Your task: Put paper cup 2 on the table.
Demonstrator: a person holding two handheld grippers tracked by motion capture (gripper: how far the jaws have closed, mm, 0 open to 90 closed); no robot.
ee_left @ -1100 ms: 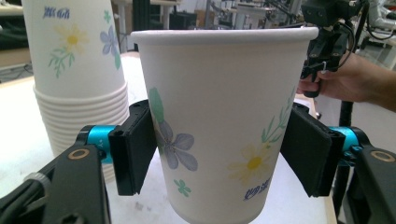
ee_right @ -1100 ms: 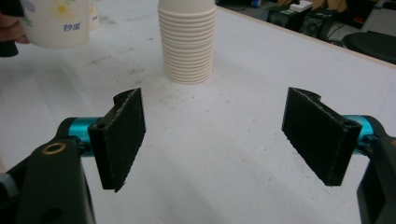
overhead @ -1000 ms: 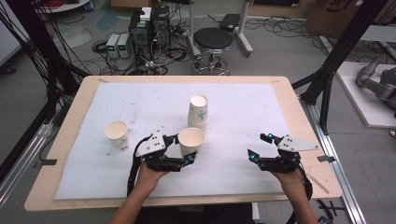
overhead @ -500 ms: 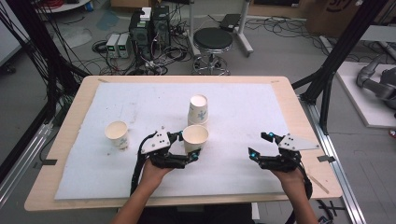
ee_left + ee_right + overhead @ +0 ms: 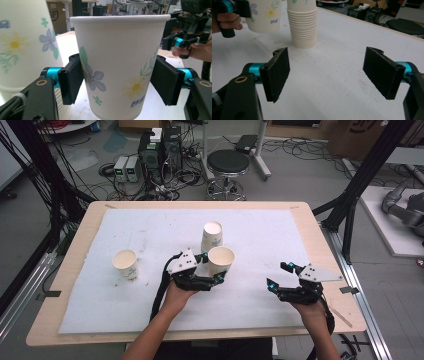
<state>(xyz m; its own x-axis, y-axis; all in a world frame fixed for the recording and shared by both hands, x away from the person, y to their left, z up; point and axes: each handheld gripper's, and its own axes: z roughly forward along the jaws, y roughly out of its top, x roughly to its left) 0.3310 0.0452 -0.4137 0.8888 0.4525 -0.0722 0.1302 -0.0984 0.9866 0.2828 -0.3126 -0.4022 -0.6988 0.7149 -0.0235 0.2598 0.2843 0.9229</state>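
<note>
A flowered paper cup (image 5: 221,256) hangs upright just above the white mat, with my left gripper (image 5: 212,269) shut on its sides. In the left gripper view both black pads (image 5: 72,78) press on the cup (image 5: 117,50). It hovers right beside a tall stack of the same cups (image 5: 212,236), which looms at the left (image 5: 22,45). My right gripper (image 5: 277,275) rests low over the mat at the right, open and with nothing in it (image 5: 325,72). From there the stack (image 5: 302,27) and the held cup (image 5: 263,17) stand ahead to the left.
A single paper cup (image 5: 125,264) stands on the mat's left side. The white mat (image 5: 150,230) covers a wooden table (image 5: 75,240). A stool (image 5: 228,165), cables and black frame posts stand beyond the far edge.
My left hand has carried the cup a little to the right and forward, closer to the stack. The right hand has stayed still.
</note>
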